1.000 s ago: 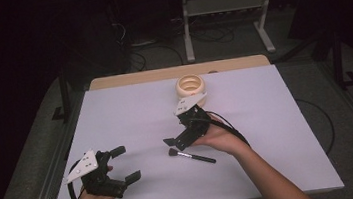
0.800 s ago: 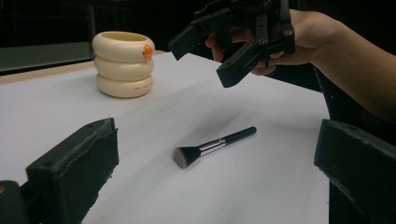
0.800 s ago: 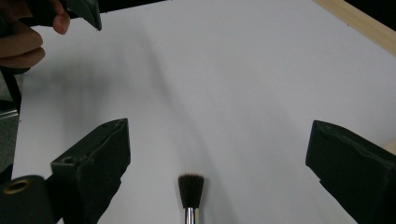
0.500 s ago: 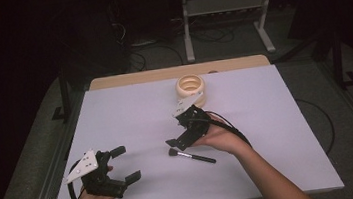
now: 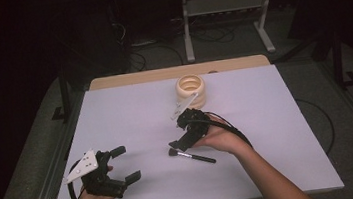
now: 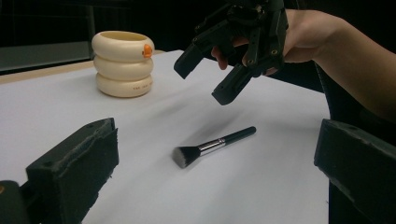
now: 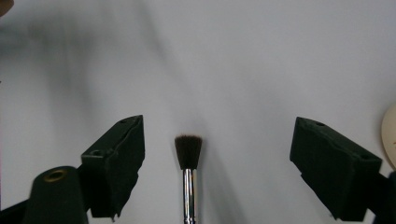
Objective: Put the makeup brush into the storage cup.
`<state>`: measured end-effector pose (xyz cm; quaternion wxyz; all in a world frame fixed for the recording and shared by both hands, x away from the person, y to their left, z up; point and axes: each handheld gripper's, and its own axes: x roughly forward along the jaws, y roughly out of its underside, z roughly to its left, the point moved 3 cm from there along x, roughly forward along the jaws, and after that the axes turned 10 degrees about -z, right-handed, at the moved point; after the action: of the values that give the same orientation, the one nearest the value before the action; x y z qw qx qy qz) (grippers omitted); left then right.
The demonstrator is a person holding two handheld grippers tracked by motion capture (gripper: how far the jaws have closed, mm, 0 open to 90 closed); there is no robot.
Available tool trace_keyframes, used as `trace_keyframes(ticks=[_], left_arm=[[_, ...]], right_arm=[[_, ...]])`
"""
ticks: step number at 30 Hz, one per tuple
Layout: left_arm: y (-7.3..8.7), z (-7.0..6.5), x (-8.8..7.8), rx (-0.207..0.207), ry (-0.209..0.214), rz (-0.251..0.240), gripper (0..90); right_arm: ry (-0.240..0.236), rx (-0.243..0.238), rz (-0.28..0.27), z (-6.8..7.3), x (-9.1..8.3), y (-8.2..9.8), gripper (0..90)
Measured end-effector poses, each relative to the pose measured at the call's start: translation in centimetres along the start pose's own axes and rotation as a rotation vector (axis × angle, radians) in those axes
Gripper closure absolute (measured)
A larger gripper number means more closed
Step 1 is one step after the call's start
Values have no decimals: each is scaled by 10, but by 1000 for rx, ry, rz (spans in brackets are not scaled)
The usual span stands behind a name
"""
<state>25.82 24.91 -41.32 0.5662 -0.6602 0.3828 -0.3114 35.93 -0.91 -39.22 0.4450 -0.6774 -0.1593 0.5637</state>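
Right tongs (image 5: 182,141) poised just above makeup brush (image 5: 191,155), jaws spread but just been narrowing, pads either side of the bristle end in the right gripper view, touching nothing. Brush (image 7: 188,177) flat on the surface (image 5: 279,133), bristles toward the left tongs, handle running off under the right hand (image 5: 221,135). Left tongs (image 5: 121,163) released, jaws wide, parked near the front-left edge, well apart from the brush. Judged: pickup not yet made, approach done; closing on the ferrule, lift and placement left, possibly into cream ringed cup (image 5: 190,91) standing upright near the far edge, just beyond the right tongs. Surface white, otherwise bare, wooden strip along the far edge. Room dark; metal stand legs (image 5: 226,23) and loose cables on grey floor behind.
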Motion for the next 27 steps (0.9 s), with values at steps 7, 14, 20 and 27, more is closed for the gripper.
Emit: trace_keyframes(ticks=[7, 14, 20, 27], left_arm=[[0, 0, 0, 1, 1, 0, 0], [0, 0, 0, 0, 1, -2, 0], [0, -1, 1, 10, 7, 1, 0], [-1, -1, 0, -1, 3, -4, 0]], right_arm=[[-6, -8, 45, -1, 3, 3, 231], [-16, -11, 103, 0, 7, 6, 312], [-35, -6, 152, 2, 13, 8, 362], [-42, -2, 228, 4, 21, 12, 433]])
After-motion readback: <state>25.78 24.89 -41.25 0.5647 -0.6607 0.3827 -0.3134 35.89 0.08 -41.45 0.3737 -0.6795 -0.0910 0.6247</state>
